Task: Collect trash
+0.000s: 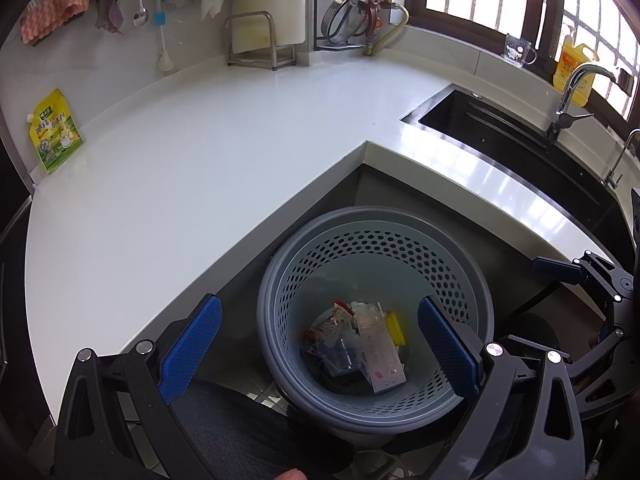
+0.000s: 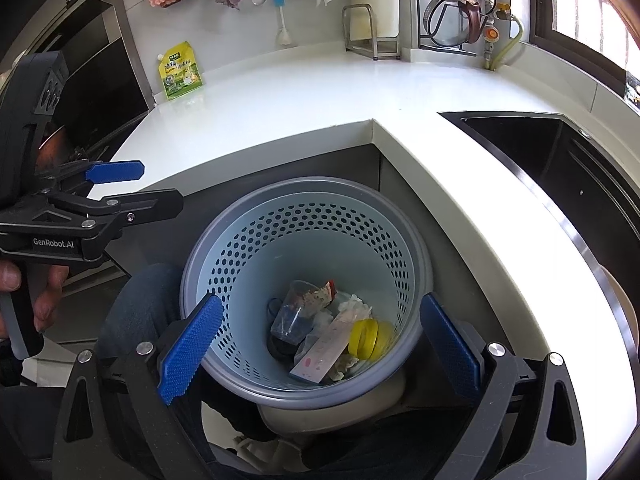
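Both my hand-held grippers, left (image 1: pixel 320 344) and right (image 2: pixel 320 344), gape empty above the perforated bin (image 2: pixel 248 236) holding the trash (image 2: pixel 332 332); only the left view shows the tap (image 1: pixel 576 84), far right on the worktop (image 1: pixel 200 160).

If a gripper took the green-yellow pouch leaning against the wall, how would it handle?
The spouted pouch looks like soft film, so it would probably flex under the pads. It stands propped against the wall, so a nudge could tip it flat. Its glossy surface may be slippery on the white counter.
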The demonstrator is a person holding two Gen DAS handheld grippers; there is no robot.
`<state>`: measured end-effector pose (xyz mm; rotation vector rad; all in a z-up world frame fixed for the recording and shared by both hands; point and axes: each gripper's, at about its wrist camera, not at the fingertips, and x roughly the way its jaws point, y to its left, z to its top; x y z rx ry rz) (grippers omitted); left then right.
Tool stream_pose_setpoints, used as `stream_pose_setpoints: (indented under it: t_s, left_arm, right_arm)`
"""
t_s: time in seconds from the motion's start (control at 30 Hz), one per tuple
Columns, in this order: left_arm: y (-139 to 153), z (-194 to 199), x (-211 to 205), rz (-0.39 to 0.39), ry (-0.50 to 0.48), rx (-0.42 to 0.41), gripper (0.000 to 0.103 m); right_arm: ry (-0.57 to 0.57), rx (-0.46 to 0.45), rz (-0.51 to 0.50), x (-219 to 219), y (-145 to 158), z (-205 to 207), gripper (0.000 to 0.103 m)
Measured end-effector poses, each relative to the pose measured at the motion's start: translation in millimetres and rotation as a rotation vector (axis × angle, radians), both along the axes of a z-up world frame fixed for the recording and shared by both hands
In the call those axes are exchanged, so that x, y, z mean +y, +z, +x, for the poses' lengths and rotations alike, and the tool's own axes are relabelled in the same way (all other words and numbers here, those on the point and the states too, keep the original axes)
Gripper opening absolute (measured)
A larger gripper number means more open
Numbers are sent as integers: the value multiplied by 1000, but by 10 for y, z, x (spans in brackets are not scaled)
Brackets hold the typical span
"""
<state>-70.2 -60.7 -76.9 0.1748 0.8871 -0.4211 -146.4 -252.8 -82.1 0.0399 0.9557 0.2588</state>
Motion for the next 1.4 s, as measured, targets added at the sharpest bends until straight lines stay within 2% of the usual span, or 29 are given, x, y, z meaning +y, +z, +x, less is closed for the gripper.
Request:
stream_pose_setpoints:
  t_s: [1.4]
  left_arm:
    - [133, -81, -18, -4, -17, -16, 96]
  right_arm:
    - [-13, -9, 12, -22, 24, -42, 94]
